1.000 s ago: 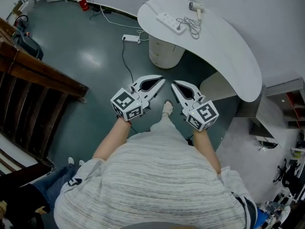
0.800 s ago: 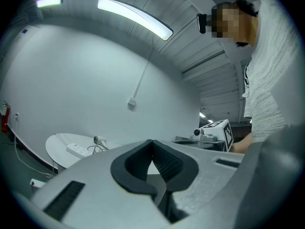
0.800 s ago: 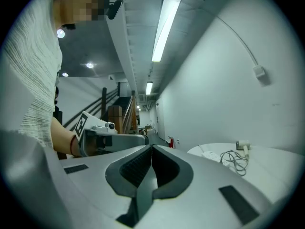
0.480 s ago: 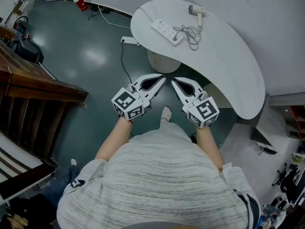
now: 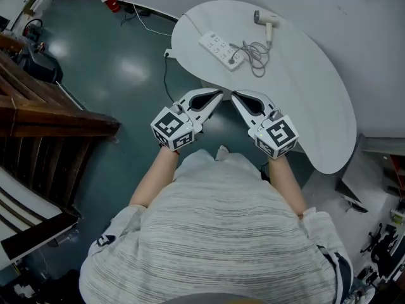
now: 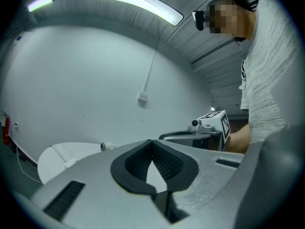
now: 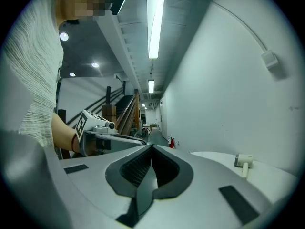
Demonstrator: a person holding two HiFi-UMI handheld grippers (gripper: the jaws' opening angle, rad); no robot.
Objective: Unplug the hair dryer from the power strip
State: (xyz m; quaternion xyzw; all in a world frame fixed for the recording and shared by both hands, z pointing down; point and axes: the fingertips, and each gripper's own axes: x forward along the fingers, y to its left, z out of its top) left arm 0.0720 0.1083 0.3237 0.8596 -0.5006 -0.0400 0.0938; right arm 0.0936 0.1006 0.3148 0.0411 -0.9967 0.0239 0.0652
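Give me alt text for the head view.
From above: a person holds the left gripper and right gripper, jaws shut and empty, near a white table bearing a hair dryer, its coiled cord and a power strip.

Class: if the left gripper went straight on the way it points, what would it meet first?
Likely the right gripper, whose claw tip lies almost dead ahead; depth is unclear. If it clears that, it crosses above the table toward the wall.
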